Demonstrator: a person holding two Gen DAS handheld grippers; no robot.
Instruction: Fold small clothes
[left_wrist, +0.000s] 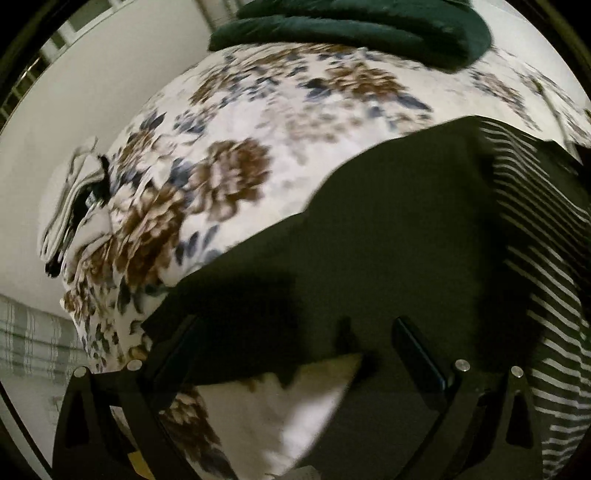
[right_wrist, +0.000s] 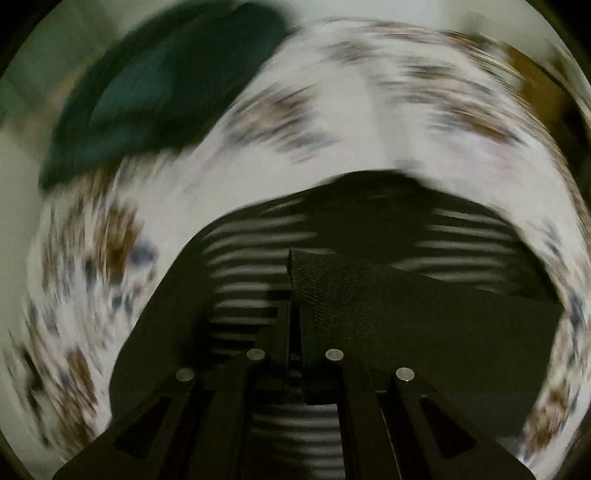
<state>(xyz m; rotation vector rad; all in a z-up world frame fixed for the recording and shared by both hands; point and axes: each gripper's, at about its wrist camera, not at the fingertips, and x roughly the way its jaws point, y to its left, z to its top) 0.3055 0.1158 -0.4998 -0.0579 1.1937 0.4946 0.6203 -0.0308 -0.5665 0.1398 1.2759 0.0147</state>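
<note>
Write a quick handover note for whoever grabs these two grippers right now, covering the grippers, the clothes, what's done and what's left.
Right gripper: shut on a dark fabric edge of the black garment with white-striped panels.
Left gripper: open, holding nothing, above that garment's near edge.
The garment lies on the white bedspread with brown and blue flowers.
A dark green fabric bundle sits at the bed's far side; whether it is folded is unclear.
A white and black crumpled cloth lies at the bed's left edge.
Done: one edge gripped. Left: fold the striped garment, then the crumpled cloth.
</note>
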